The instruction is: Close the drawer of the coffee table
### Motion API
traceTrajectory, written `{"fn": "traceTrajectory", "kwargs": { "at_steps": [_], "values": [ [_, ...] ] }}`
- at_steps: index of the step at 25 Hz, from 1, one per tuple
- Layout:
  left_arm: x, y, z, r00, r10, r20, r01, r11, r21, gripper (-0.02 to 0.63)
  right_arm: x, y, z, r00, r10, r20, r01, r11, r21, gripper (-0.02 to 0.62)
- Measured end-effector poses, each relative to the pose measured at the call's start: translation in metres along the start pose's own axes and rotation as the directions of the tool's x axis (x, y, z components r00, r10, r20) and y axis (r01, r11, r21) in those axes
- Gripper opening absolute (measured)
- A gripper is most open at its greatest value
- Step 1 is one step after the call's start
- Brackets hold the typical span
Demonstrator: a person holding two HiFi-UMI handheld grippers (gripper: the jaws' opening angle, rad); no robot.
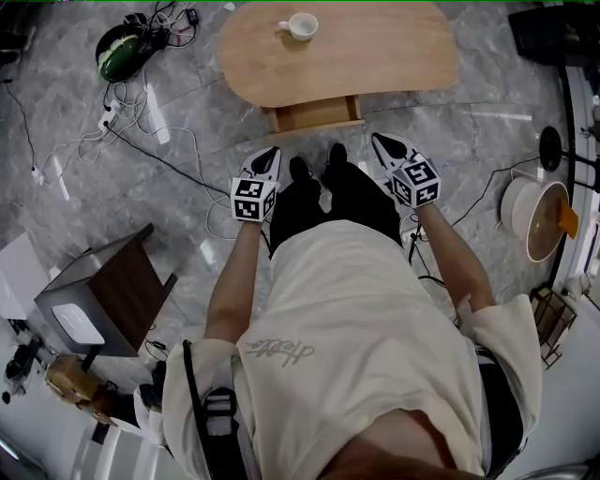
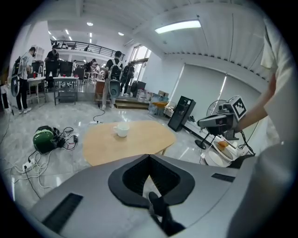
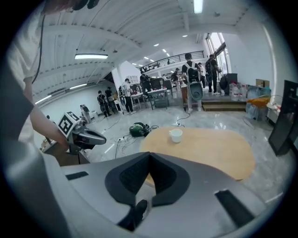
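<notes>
left gripper [image 1: 274,151] and right gripper [image 1: 381,140]: fingers pressed together, empty. we find the drawer [image 1: 317,114] open ahead between them, front facing us, long axis crosswise, rear hidden under the coffee table [image 1: 375,56].

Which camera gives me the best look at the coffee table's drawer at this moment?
The head view. It looks down on the drawer, which stands pulled out from under the coffee table on the side facing the person. The left gripper view and the right gripper view show only the tabletop with the cup; the drawer cannot be made out there.
</notes>
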State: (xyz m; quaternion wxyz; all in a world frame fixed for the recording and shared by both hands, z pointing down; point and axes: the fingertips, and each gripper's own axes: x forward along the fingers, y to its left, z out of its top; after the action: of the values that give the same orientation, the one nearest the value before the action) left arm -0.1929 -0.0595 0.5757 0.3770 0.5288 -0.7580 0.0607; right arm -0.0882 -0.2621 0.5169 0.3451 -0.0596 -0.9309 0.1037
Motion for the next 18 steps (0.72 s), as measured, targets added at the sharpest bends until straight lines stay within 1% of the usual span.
{"fn": "traceTrajectory", "kwargs": {
  "at_steps": [5, 8, 10, 13, 15, 18],
  "values": [
    [0.033, -0.005, -0.033, 0.994, 0.017, -0.104, -0.022, 0.999, -0.048, 0.005, 0.029, -0.037, -0.066, 0.993, 0.018, -0.119, -0.009, 0.997, 0.072, -0.005],
    [0.06, -0.009, -0.054, 0.986, 0.027, -0.162, -0.042, 0.995, -0.094, 0.005, 0.05, -0.062, -0.113, 0.98, 0.022, -0.198, -0.002, 0.995, 0.1, -0.005],
    [0.079, -0.012, -0.066, 0.982, 0.035, -0.185, -0.061, 0.988, -0.138, 0.005, 0.064, -0.077, -0.141, 0.971, 0.028, -0.238, 0.001, 0.993, 0.121, -0.005],
    [0.112, -0.016, -0.08, 0.98, 0.041, -0.193, -0.086, 0.97, -0.229, 0.005, 0.084, -0.098, -0.174, 0.958, 0.054, -0.281, -0.015, 0.99, 0.139, -0.005],
    [0.134, -0.016, -0.09, 0.979, 0.041, -0.201, -0.099, 0.953, -0.286, 0.005, 0.096, -0.109, -0.187, 0.952, 0.07, -0.299, -0.028, 0.99, 0.141, -0.005],
    [0.158, -0.01, -0.116, 0.968, 0.047, -0.248, -0.135, 0.927, -0.349, 0.005, 0.117, -0.125, -0.2, 0.946, 0.085, -0.313, -0.043, 0.989, 0.139, -0.005]
  ]
}}
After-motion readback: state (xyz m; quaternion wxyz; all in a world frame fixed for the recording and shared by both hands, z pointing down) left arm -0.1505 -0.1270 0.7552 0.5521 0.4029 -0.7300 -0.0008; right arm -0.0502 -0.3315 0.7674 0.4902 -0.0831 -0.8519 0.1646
